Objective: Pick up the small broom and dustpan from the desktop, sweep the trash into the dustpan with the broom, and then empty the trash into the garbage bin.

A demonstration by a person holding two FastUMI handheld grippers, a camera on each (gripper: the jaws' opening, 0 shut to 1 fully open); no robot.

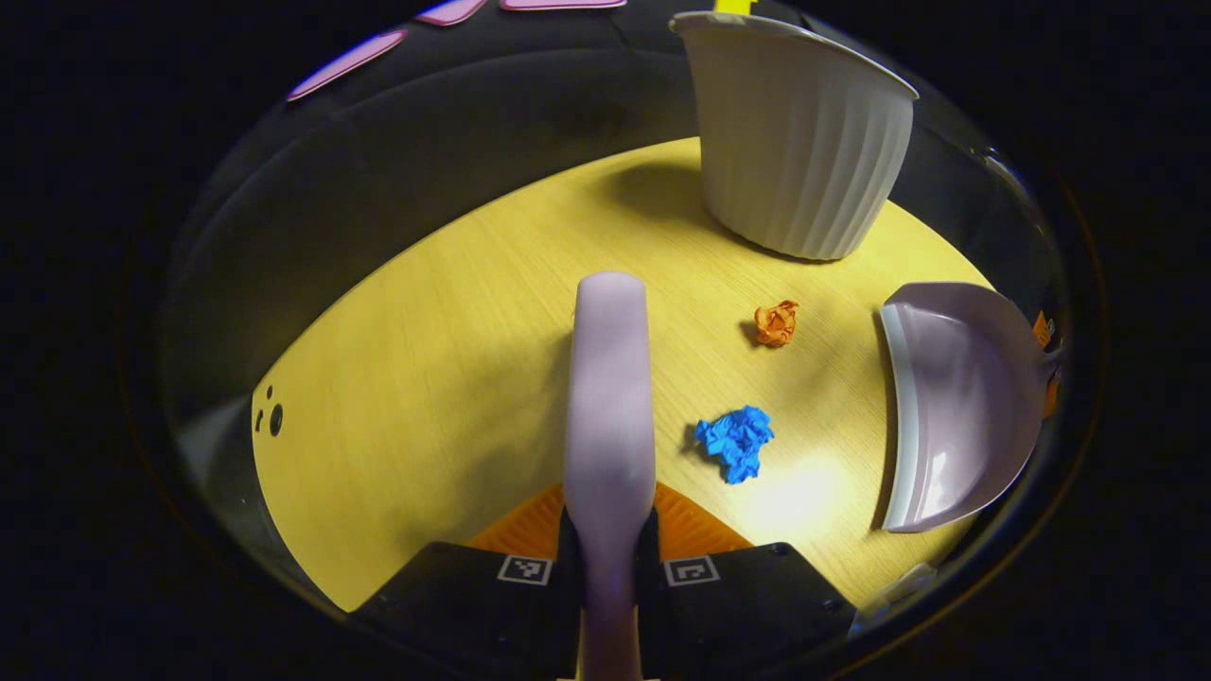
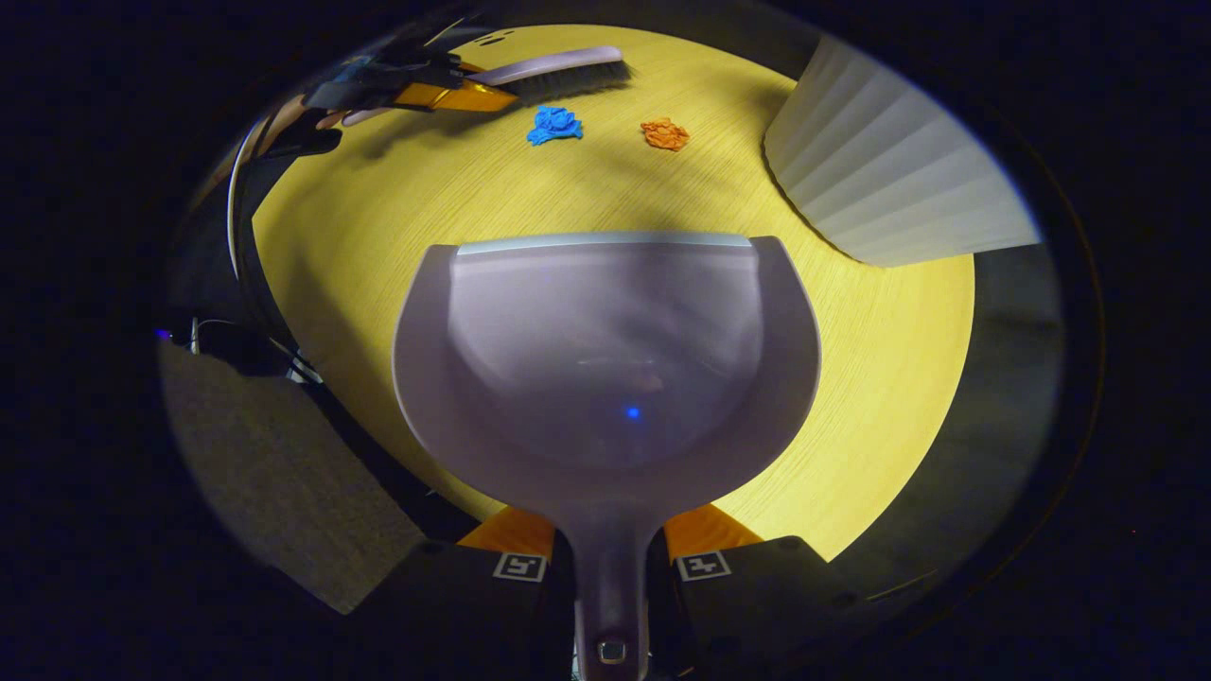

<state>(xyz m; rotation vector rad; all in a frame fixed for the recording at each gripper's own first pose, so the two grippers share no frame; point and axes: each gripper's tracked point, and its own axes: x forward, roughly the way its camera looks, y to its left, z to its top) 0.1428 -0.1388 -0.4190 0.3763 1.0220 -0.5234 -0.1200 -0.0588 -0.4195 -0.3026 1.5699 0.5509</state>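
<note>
Two grippers pinching: left gripper (image 1: pixel 608 544) clamps broom (image 1: pixel 610 397); right gripper (image 2: pixel 610 558) clamps dustpan (image 2: pixel 605 359)

- The left gripper view looks down from close above the desktop (image 1: pixel 445 378), along the broom (image 1: pixel 610 397) toward its far edge.
- The right gripper view sits low over the dustpan (image 2: pixel 605 369), facing across the desktop.
- Both views share the blue scrap (image 1: pixel 736 442), the orange scrap (image 1: pixel 776 323), and the ribbed bin (image 1: pixel 799 142).
</note>
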